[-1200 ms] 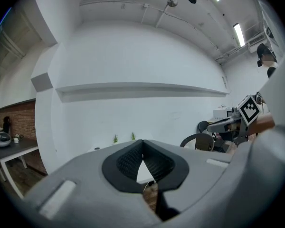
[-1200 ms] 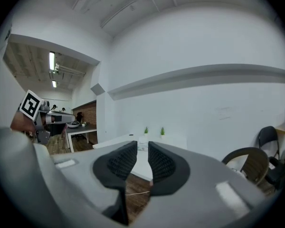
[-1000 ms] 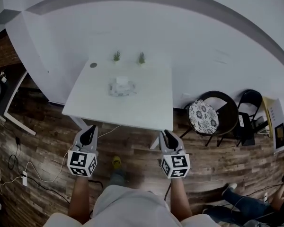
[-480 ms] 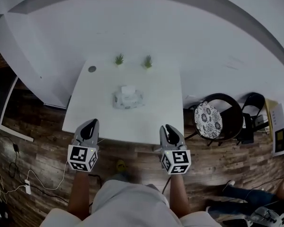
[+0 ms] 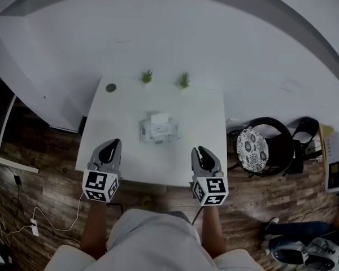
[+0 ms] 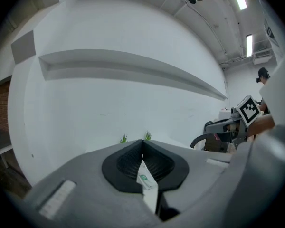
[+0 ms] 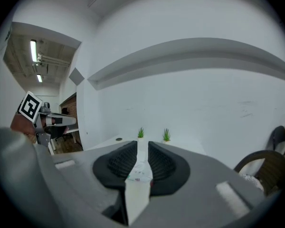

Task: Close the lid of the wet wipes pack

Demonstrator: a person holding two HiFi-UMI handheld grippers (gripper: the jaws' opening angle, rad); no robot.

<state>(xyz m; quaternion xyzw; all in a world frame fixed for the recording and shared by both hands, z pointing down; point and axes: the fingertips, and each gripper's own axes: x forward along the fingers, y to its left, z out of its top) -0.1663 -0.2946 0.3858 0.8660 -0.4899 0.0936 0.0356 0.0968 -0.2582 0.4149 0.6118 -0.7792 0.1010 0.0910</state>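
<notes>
The wet wipes pack (image 5: 160, 130) lies mid-desk (image 5: 124, 112) with its lid (image 5: 159, 118) raised and its print too small to read. Over the near edge, the left tool's (image 5: 111, 145) tips meet, empty. The right tool (image 5: 201, 151) is slightly parted, empty.

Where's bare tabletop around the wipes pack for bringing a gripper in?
Bare table on both sides of the wet wipes pack and in front of it. Far edge is busier: left plant, right plant, dark round disc at the left corner.
</notes>
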